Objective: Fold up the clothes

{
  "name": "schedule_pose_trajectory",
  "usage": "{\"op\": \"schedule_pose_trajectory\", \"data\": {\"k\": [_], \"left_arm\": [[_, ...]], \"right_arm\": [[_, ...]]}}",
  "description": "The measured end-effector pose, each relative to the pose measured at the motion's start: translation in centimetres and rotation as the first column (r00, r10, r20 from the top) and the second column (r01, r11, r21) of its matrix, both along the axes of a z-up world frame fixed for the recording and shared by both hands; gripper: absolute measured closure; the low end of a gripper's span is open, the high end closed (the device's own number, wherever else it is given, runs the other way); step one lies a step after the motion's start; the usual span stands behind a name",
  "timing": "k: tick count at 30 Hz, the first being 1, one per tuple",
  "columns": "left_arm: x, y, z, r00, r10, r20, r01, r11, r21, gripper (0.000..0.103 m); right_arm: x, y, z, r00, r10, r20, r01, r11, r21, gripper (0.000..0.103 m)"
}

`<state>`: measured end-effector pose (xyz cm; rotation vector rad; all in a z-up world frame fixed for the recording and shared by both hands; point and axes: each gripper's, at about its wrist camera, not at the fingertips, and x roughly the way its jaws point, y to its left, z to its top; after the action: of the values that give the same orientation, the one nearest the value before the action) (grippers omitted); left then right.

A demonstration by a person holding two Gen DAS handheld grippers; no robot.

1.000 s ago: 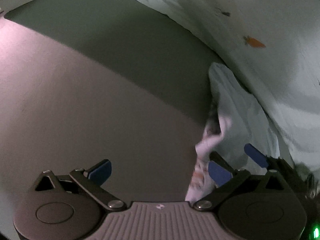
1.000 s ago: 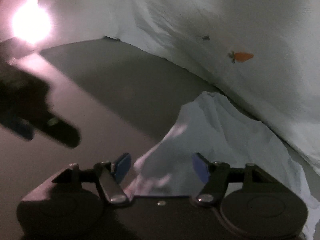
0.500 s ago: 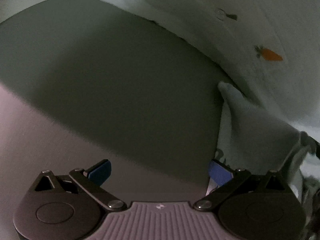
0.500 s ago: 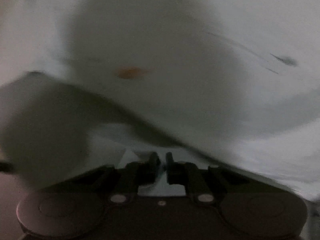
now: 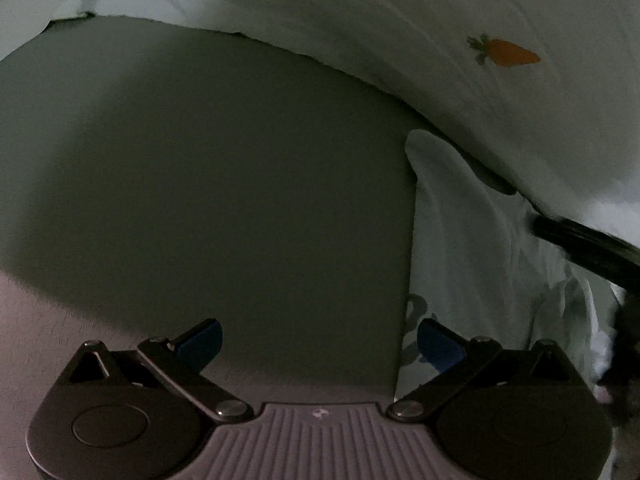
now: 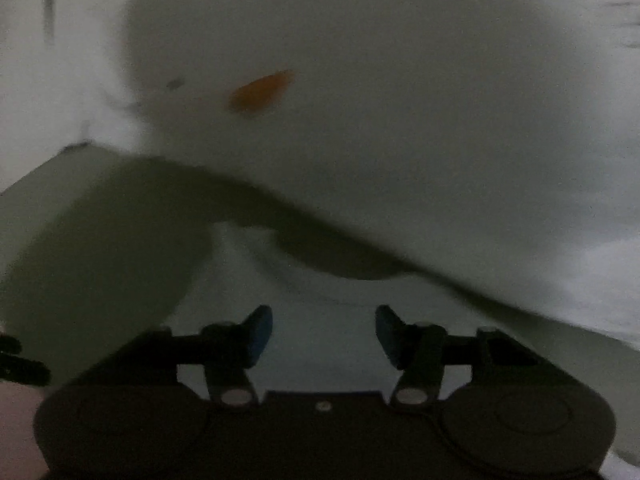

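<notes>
White garment (image 5: 460, 240) with carrot print (image 5: 508, 53) lies rumpled on dark table (image 5: 200, 200). Left gripper (image 5: 318, 340) wide, empty, beside hem. Right gripper (image 6: 324, 336) wide over cloth. Folding barely begun; all folds remain.

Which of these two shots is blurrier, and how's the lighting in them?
Right wrist view is blurrier: the white garment and its carrot print are smeared, though the right gripper, jaws apart, stays fairly sharp. Left wrist view is crisp on its carrot print but dim, a broad shadow covering the table ahead of the open left gripper.
</notes>
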<state>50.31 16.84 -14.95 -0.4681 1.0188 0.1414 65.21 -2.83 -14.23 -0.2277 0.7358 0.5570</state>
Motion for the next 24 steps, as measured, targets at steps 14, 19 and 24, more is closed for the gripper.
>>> {"op": "schedule_pose_trajectory", "data": {"k": [14, 19, 24], "left_arm": [[0.6, -0.9, 0.1, 0.999, -0.037, -0.024, 0.038, 0.999, 0.021, 0.001], [1.3, -2.9, 1.1, 0.995, -0.103, 0.002, 0.102, 0.993, 0.061, 0.001], [2.1, -5.8, 0.8, 0.982, -0.189, -0.022, 0.190, 0.978, 0.089, 0.001]], "right_arm": [[4.3, 2.6, -2.5, 0.992, -0.096, -0.086, 0.104, 0.990, 0.099, 0.047], [-0.7, -4.1, 0.5, 0.963, -0.265, -0.054, 0.270, 0.940, 0.208, 0.045], [-7.5, -9.4, 0.4, 0.922, -0.380, -0.072, 0.386, 0.912, 0.137, 0.045]]}}
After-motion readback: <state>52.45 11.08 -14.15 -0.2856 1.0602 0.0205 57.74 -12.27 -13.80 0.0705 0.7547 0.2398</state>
